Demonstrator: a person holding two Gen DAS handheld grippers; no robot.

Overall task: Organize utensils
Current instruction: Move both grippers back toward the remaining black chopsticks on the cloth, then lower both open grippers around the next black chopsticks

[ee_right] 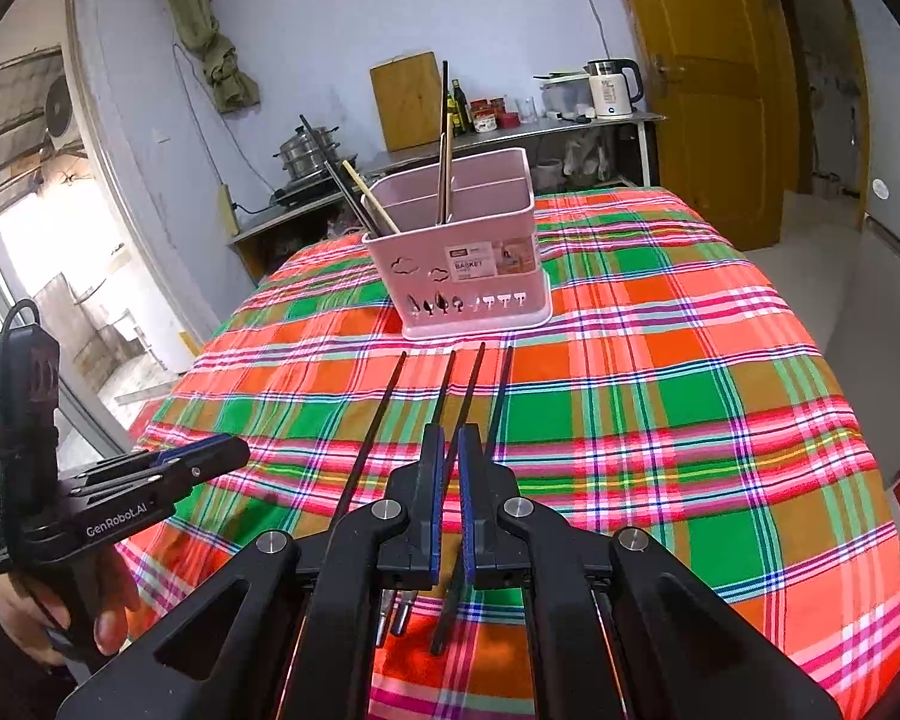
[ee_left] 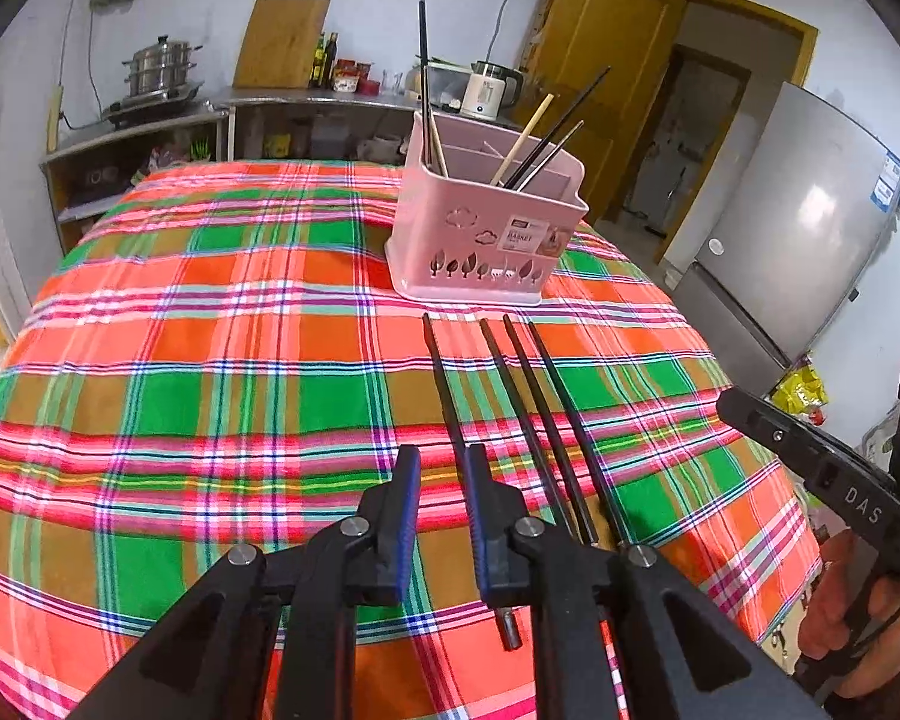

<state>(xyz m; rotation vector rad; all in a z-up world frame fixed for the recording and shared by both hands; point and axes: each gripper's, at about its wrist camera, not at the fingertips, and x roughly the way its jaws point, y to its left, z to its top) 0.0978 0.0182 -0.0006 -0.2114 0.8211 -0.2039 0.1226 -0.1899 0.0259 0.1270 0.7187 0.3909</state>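
My right gripper (ee_right: 447, 450) is pinched tight on one black chopstick (ee_right: 469, 387), ready to lift it; my left gripper (ee_left: 444, 474) stands slightly parted, nothing gripped, its right finger beside the leftmost chopstick (ee_left: 444, 384). Four chopsticks lie in a row on the plaid tablecloth (ee_left: 210, 396), just before the pink basket (ee_left: 486, 234), handy for dropping in. Its label reads "BASKET"; the grippers carry "GenRobot.AI" and "DAS".

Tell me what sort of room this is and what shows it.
Most likely a home kitchen with a dining table. A stacked steel steamer pot sits on a burner, an electric kettle stands on the metal counter, and a fridge stands by the door.
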